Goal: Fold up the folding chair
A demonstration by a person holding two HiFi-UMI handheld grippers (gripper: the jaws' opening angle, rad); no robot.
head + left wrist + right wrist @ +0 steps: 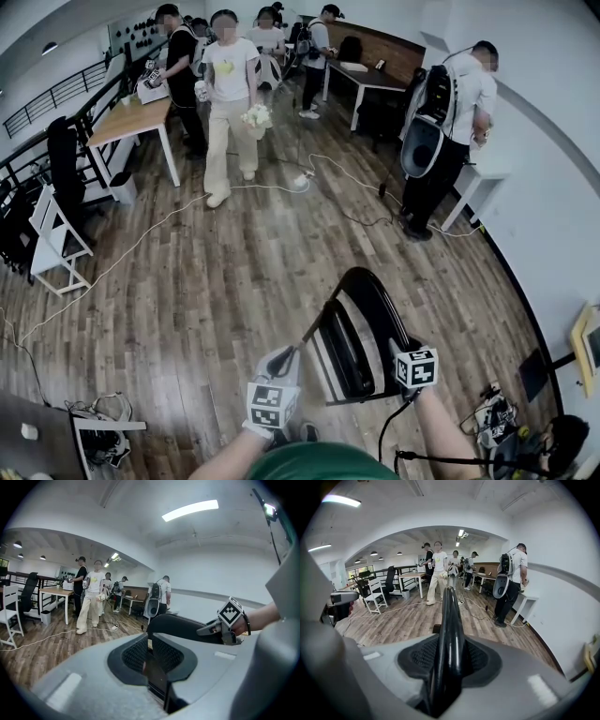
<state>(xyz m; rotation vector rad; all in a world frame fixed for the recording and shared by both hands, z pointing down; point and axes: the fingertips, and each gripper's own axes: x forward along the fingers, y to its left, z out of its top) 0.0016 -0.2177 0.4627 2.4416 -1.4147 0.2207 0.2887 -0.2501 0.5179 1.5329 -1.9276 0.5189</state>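
Indoors, on an office's wooden floor, left tongs and right tongs each pinch the black folding chair.

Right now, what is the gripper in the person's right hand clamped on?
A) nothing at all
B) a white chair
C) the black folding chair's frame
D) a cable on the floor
C: in the right gripper view, the right gripper has its jaws closed on the black folding chair's frame.
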